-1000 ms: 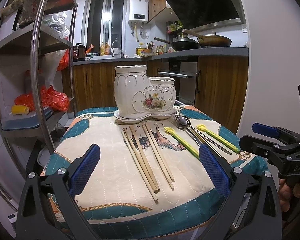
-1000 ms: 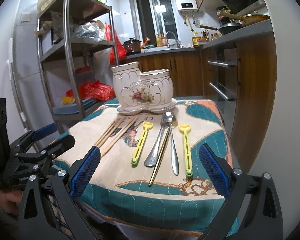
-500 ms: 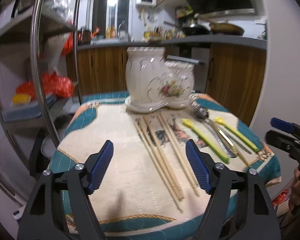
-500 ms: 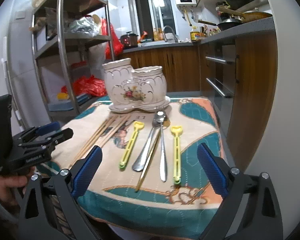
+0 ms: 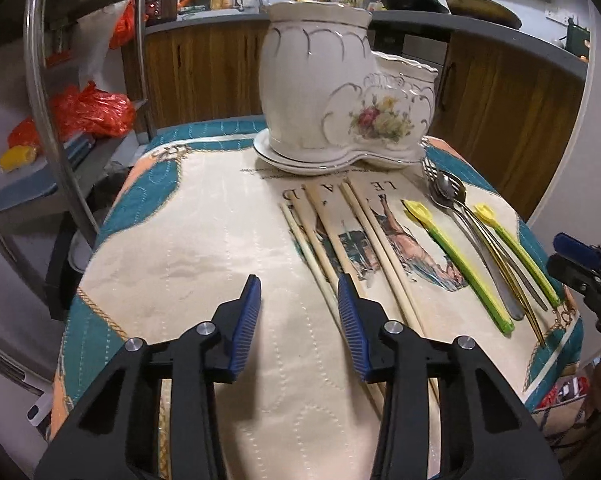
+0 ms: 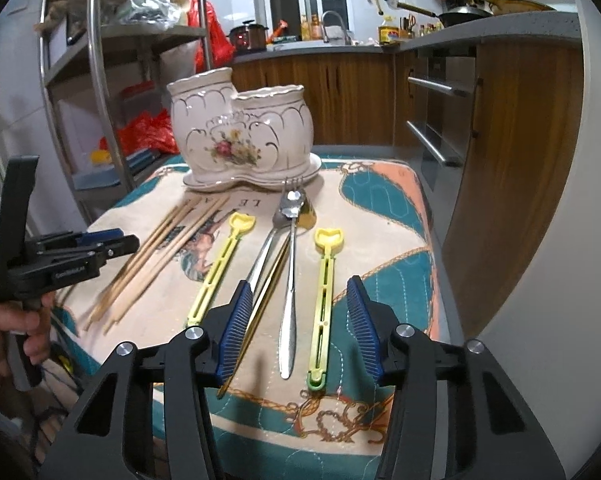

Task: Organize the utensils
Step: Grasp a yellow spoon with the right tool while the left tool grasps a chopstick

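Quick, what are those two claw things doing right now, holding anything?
Left gripper: open, holding nothing, above the cloth beside the chopsticks.
Right gripper: open, holding nothing, over the spoon.

The chopsticks lie before the ceramic holder. Right of them lie spoons, flanked by two plastic utensils.

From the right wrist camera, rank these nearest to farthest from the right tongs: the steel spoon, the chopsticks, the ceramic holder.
1. Steel spoon: its handle lies between the fingers of the right tongs.
2. Chopsticks: off to the left on the cloth.
3. Ceramic holder: at the far end of the table.
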Demonstrator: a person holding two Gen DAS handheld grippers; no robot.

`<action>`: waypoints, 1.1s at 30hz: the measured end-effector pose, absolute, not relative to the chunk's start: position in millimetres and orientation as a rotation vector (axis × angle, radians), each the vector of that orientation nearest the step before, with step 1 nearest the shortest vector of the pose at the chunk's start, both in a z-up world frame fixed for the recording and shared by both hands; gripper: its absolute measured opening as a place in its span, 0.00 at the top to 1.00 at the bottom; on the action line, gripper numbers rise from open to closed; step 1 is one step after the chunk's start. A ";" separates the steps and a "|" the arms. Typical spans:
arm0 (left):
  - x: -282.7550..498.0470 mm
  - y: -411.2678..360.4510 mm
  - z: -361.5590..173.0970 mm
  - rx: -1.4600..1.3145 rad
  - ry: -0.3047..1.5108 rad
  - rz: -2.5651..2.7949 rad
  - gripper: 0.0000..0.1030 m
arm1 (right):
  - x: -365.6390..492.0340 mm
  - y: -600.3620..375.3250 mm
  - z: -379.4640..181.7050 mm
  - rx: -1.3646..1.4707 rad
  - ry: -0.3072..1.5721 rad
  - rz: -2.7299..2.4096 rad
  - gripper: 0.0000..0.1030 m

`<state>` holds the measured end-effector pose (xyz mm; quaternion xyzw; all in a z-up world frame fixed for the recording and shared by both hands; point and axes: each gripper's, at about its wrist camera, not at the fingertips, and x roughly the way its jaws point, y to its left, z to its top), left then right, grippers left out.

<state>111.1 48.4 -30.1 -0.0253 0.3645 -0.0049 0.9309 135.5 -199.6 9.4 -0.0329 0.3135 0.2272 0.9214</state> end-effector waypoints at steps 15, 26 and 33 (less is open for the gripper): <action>112.9 51.1 -30.8 -0.010 0.771 -0.003 0.61 | 169.7 -202.2 -0.6 -0.101 0.755 0.437 0.72; 130.6 54.4 -29.1 0.050 0.863 -0.026 0.63 | 206.4 -190.0 -2.7 -0.217 0.921 0.461 0.72; 156.6 62.4 -21.9 0.084 1.037 -0.094 0.69 | 236.2 -166.4 4.7 -0.347 1.138 0.465 0.72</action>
